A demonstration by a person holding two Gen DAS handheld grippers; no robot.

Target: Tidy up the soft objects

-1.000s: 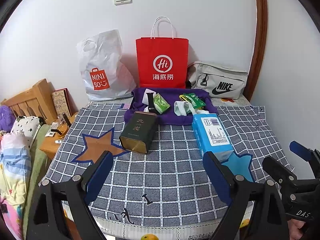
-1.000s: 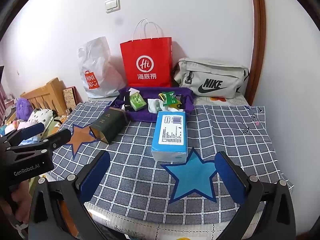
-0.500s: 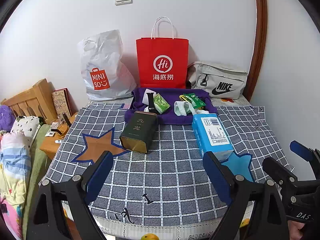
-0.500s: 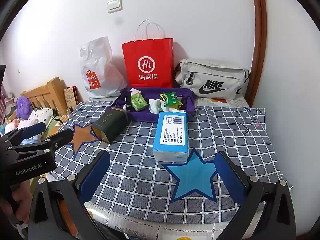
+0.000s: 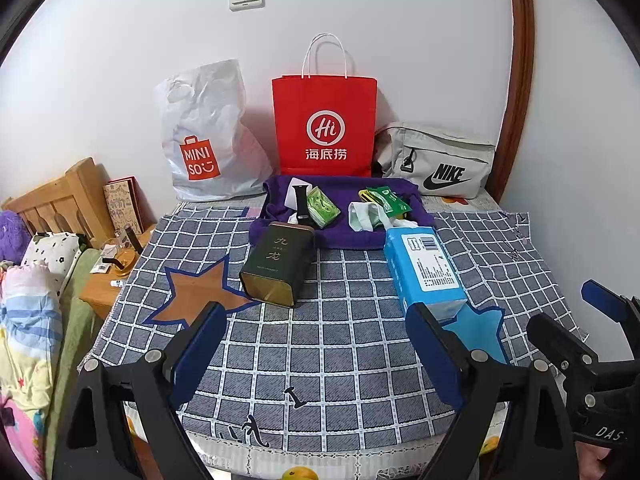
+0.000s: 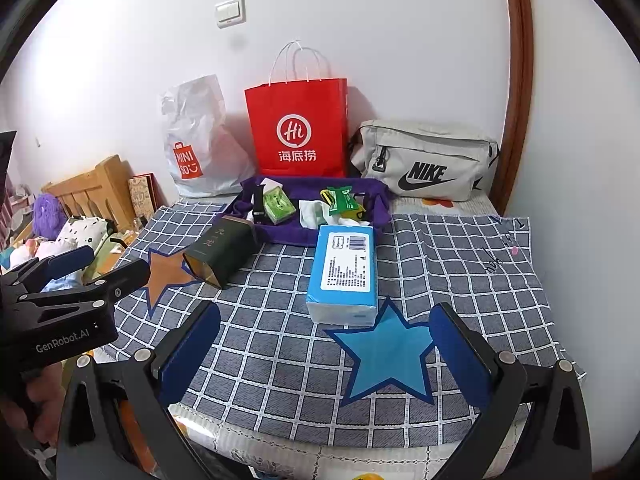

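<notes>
Both the left hand-held gripper (image 5: 316,352) and the right hand-held gripper (image 6: 326,354) hang wide and empty over the table's near edge, apparently poised to start, the blue tissue pack (image 6: 345,270) (soft, presumably the target) lying mid-table just before the purple tray (image 6: 288,234).

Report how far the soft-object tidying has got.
Done: small packets and a white cloth already lie in the purple tray. In hand: nothing; the left claw and right claw both hang open above the checked cloth. Left: the blue tissue pack and the dark tea tin lie outside the tray.
</notes>
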